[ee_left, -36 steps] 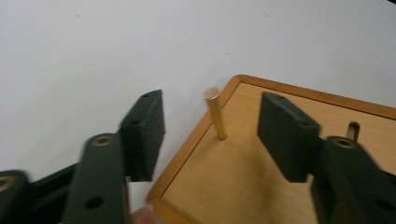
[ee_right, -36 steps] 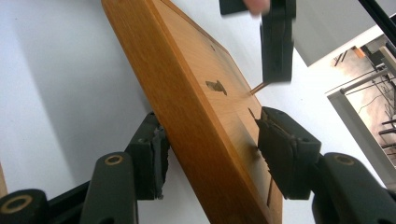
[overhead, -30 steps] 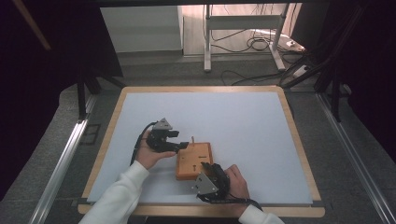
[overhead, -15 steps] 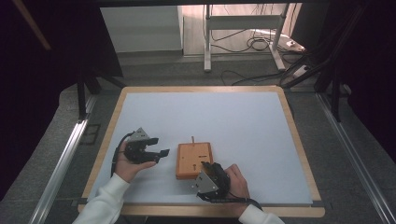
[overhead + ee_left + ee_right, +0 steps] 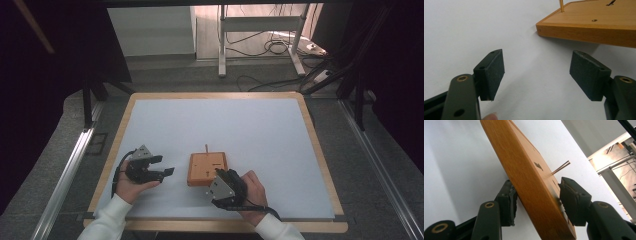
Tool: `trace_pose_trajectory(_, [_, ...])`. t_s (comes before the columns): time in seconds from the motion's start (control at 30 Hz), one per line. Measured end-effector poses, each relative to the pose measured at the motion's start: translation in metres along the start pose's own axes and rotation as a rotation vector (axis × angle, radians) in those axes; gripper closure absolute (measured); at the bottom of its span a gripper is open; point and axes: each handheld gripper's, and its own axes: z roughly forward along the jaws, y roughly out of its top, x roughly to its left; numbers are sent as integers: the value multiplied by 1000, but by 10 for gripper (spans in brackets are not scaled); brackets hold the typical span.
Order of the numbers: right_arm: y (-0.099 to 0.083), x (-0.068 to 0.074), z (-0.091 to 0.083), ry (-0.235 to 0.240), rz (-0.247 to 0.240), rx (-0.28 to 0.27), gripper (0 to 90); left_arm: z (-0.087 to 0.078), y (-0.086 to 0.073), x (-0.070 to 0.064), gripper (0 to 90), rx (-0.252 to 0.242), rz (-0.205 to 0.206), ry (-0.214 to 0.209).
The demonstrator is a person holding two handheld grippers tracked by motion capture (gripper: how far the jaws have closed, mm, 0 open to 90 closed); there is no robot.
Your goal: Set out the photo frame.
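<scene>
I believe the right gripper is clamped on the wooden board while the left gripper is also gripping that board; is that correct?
Not quite. The right gripper does clamp the wooden board, but the left gripper is open and apart from the board, holding nothing, as the left gripper view shows.

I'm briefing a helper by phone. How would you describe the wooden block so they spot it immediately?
On the white table mat, look near the front edge, between the person's two hands. The flat square orange-brown wooden block lies there, with a thin upright pin at its far edge and the right gripper at its near corner.
</scene>
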Motion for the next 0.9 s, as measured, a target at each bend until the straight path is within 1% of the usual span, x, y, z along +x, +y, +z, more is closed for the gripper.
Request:
trace_pose_trajectory(0.13, [3,-5,0,14,-9,7,507,0,-2,1,282,3,-3,-8])
trace_pose_trajectory(0.27, [7,-11,0,27,-16,13,524,0,-4,-1,281,11,5,-8])
trace_pose_trajectory(0.43, [12,-21,0,41,-5,16,541,0,-4,-2,276,13,10,-6])
trace_pose_trajectory(0.57, [15,-28,2,61,-6,22,550,3,-5,-4,273,29,19,-10])
trace_pose_trajectory(0.73, [21,-38,4,93,2,32,562,4,-5,-5,273,33,19,-12])
trace_pose_trajectory(0.9, [27,-47,7,112,0,38,574,4,-6,-3,272,34,16,-15])
